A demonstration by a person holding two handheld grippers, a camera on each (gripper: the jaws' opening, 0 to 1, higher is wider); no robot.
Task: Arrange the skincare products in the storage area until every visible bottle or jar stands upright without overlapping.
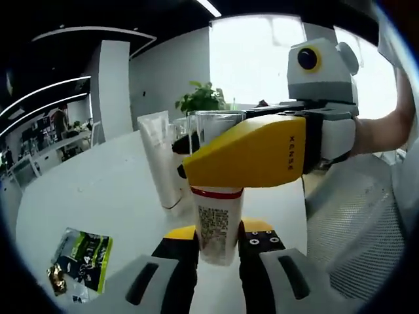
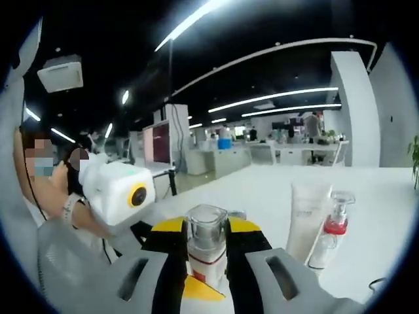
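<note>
A white bottle (image 1: 216,226) with a red band and a printed label is upright over the white table, my left gripper (image 1: 219,242) shut on its lower body. My right gripper (image 1: 249,154) comes in from the right across its top, and the clear cap (image 1: 213,124) shows above the yellow jaw. In the right gripper view, my right gripper (image 2: 207,232) is shut on that clear cap (image 2: 206,226), the red band (image 2: 206,258) just below. A white tube (image 1: 160,157) (image 2: 306,216) stands upright close behind. Beside it stands a small pump bottle (image 2: 330,232) with a red collar.
A grey mesh surface (image 1: 366,235) (image 2: 72,261) lies at the table's edge by the person's arm (image 1: 383,131). A green and black sachet (image 1: 82,258) lies flat on the table (image 1: 98,196) at the left. A potted plant (image 1: 200,98) stands far back.
</note>
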